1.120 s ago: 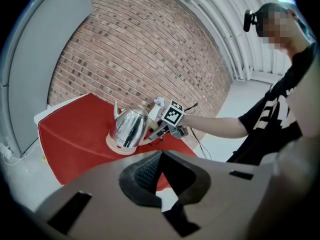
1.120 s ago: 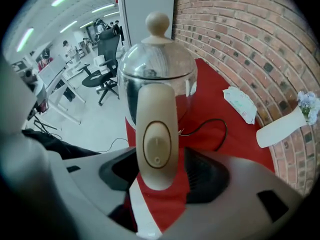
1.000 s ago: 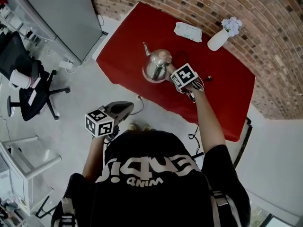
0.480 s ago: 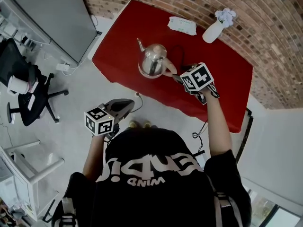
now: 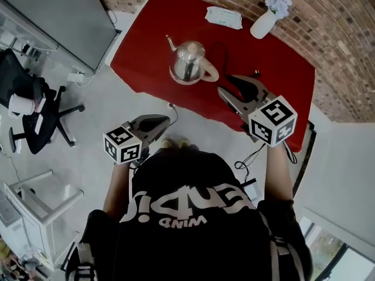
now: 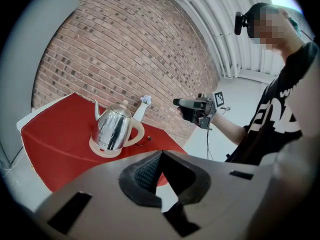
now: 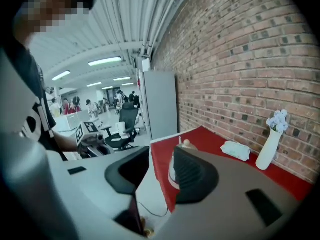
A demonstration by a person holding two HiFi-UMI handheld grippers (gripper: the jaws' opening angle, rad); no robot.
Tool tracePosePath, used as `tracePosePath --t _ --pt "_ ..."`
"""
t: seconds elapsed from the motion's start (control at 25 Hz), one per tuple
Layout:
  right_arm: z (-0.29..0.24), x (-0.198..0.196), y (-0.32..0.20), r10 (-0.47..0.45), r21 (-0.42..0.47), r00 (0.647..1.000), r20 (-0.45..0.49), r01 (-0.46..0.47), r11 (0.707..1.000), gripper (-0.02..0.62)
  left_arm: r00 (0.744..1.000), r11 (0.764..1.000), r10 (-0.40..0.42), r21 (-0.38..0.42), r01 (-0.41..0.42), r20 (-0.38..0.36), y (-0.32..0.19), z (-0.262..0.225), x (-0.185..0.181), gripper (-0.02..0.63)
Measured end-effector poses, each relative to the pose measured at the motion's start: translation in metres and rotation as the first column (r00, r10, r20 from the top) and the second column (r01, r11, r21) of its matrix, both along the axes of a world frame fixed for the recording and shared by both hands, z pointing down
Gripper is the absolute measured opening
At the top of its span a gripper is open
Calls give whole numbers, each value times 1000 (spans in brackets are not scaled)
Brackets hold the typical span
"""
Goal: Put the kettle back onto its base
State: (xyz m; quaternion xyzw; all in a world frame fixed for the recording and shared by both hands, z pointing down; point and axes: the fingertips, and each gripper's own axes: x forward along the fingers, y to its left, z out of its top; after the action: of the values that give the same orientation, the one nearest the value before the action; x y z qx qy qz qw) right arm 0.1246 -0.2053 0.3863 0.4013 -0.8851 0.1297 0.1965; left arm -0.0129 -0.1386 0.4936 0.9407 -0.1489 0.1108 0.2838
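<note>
Right tool (image 5: 225,84) higher, closing empty, kettle (image 7: 171,170)-masking

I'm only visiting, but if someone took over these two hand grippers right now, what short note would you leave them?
Left gripper: shut, empty, off the near edge of the red table.
Right gripper: empty, jaws apart but just been closing, held over the table, clear of the kettle.
Kettle: upright on its base.
Done: kettle seated.
Left: apparently nothing.
</note>
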Motion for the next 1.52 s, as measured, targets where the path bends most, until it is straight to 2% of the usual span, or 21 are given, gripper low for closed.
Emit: tracePosePath --t 0.16,0.28,0.32,0.44,0.68,0.92,1.52 --pt "-20 -19 24 -49 97 997 54 44 994 122 1000 1000 9 13 -8 -11 1 -7 1 9" --pt "-19 -33 45 -115 170 991 63 103 980 57 999 999 19 26 -18 -27 5 -15 5 9" --pt "-16 -38 52 -142 179 987 76 126 976 52 999 999 22 31 -21 -32 6 -18 5 9" --pt "-1 -51 72 -196 146 973 126 177 973 46 999 998 31 49 -29 -41 8 -27 6 8" --pt "21 -54 86 -230 122 962 150 213 969 32 996 994 20 112 -10 -87 6 -49 10 9" --pt "41 -50 88 -207 99 963 170 193 976 23 994 988 18 152 -2 -107 9 -63 13 9" --pt "56 -64 89 -190 55 961 198 183 982 21 996 987 3 159 12 -93 8 -63 10 8"
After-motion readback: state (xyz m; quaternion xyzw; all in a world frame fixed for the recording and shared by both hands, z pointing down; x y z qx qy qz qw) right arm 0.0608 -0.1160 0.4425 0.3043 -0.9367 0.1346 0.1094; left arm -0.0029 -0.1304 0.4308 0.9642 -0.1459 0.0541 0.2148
